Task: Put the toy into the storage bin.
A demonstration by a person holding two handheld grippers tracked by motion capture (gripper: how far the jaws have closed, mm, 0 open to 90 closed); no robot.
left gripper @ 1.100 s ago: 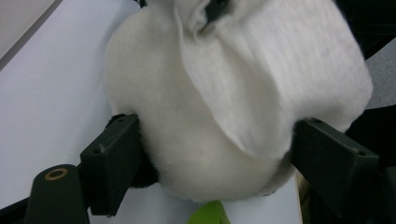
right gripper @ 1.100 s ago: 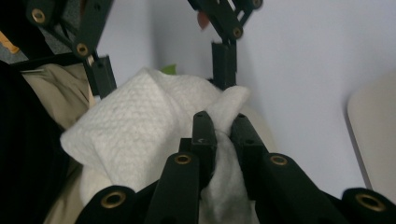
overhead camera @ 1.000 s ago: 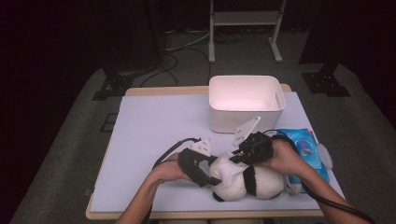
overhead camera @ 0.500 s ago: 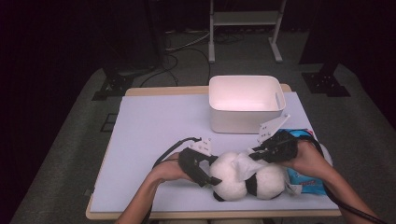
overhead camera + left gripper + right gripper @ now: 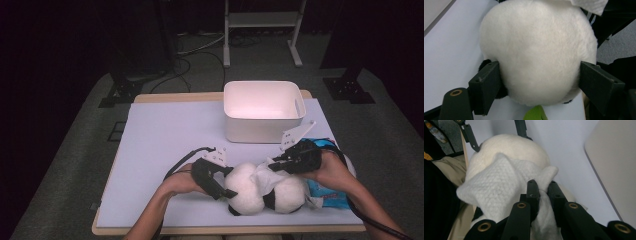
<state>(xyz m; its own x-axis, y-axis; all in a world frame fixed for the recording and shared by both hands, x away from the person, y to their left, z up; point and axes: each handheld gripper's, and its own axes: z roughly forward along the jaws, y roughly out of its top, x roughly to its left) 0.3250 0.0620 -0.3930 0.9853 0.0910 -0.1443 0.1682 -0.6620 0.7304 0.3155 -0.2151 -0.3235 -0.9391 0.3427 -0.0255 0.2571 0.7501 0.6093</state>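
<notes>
white plush panda (image 5: 262, 192) lies at the table's (image 5: 165, 135) near edge with its long axis running left to right, the left gripper (image 5: 216, 182) at one end, jaws spread wide and clamped on its round head. the right gripper (image 5: 274, 165), nearly pressed together, pinches a white wipe (image 5: 496, 187) resting on top of the toy.

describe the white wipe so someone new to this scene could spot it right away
On the lavender table, look near the front edge, before the white tub. There the right claw pinches a wipe atop the plush panda. Its thin, quilted texture differs from the fluffy fur.
</notes>
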